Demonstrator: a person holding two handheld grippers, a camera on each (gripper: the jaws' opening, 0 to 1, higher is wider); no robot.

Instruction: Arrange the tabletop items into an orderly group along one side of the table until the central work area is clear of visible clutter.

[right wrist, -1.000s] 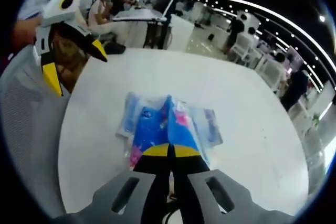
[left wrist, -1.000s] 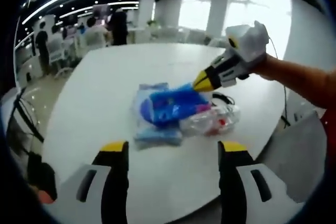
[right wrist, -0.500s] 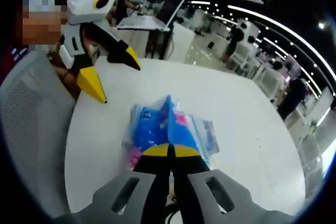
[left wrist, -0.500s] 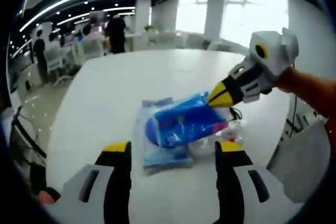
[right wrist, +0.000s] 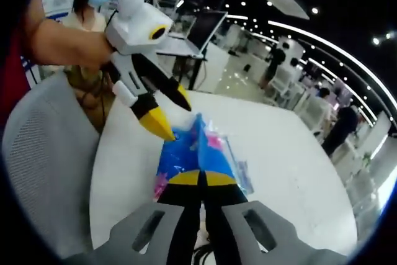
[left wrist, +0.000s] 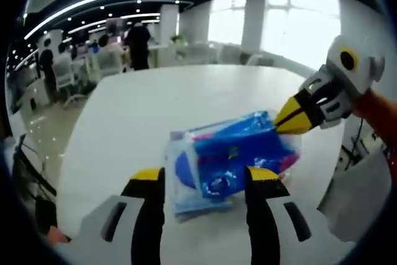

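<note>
— Where is the right gripper (right wrist: 200, 178), and what is it doing?

— In the right gripper view its jaws are pressed together on the near edge of the blue plastic packet (right wrist: 193, 152), pinching it so the packet stands up in a ridge. In the left gripper view the same gripper (left wrist: 291, 119) comes in from the right, yellow tips on the packet's (left wrist: 232, 156) upper corner, with the person's forearm (left wrist: 379, 108) stretched out behind it.

— And the left gripper (left wrist: 201, 181)?

— Its jaws stand wide apart with nothing between the pads, one on each side of the packet's near end. In the right gripper view it (right wrist: 164, 113) slants down from the upper left, held in a hand (right wrist: 68, 44), tips spread just beside the packet.

— Where does the packet sit?

— On the white round table (left wrist: 133, 113), towards the person's side, partly lifted off the surface by the pinch.
</note>
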